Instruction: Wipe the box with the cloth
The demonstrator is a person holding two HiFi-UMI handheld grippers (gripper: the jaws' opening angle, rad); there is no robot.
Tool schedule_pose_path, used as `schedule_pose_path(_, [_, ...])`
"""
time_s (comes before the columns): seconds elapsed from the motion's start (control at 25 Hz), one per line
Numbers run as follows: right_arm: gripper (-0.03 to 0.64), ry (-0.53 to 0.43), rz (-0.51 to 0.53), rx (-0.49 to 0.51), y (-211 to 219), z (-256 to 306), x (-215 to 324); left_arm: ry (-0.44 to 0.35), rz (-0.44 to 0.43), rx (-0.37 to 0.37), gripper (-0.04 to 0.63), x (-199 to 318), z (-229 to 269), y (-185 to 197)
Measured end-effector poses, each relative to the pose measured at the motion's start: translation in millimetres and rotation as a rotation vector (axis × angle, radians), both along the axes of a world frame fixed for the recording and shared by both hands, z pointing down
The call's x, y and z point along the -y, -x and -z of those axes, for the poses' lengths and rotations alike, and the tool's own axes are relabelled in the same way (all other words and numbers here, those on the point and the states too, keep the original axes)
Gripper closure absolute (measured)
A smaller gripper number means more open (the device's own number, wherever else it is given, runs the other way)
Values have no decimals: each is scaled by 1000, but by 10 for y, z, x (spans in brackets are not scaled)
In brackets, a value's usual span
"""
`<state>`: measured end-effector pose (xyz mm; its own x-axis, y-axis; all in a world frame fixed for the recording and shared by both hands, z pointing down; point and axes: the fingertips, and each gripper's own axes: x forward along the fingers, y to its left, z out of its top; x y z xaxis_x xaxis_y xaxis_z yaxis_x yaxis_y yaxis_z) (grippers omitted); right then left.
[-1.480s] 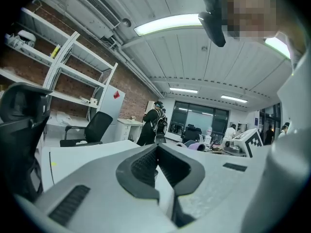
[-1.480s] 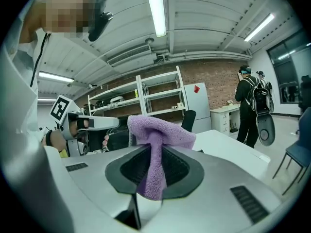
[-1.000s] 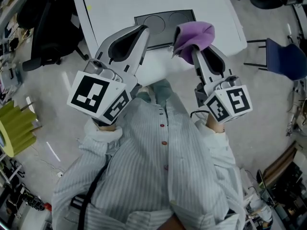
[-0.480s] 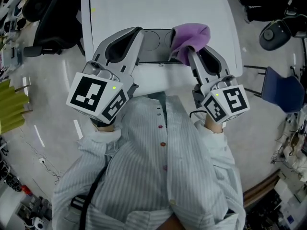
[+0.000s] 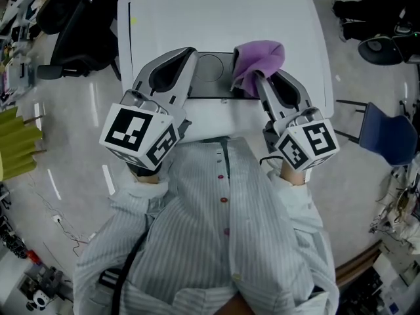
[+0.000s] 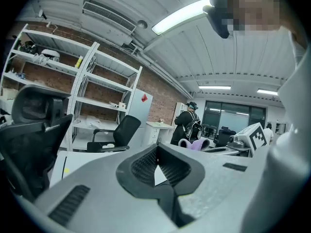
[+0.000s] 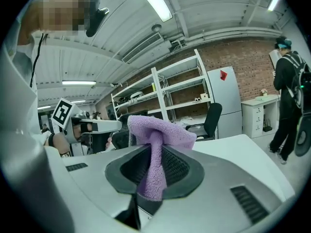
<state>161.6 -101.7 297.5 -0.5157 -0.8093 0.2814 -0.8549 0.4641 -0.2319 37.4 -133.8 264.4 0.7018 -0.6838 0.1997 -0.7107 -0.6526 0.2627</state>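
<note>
A flat dark grey box point(image 5: 213, 77) with round recesses lies on the white table point(image 5: 216, 18), near its front edge. My right gripper point(image 5: 257, 79) is shut on a purple cloth point(image 5: 259, 56); the cloth bunches above the jaw tips, over the box's right end. In the right gripper view the cloth point(image 7: 158, 130) hangs pinched between the dark pads of the right gripper point(image 7: 154, 154). My left gripper point(image 5: 186, 52) hovers at the box's left end, and its jaws point(image 6: 156, 152) meet at the tips with nothing between them. Both grippers cover the ends of the box.
A black office chair point(image 5: 79, 31) stands left of the table and a blue chair point(image 5: 387, 133) to the right. A yellow-green object point(image 5: 16, 143) sits on the floor at left. A person in dark clothes point(image 7: 286, 96) stands by shelving beyond the table.
The table and box have slid lower and nearer in the head view. Both grippers now reach over the box's ends; the cloth stays pinched in the right one.
</note>
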Motion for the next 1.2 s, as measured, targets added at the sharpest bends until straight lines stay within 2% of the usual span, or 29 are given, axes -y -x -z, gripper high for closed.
schedule_pose_path(0.4, [549,42,39,2,262,-223,200,92,42,19,589,156,-445,201])
schedule_pose_path(1.2, [549,190,102,-33,816,-1002,396,404,29,105,577,51,-1830,439])
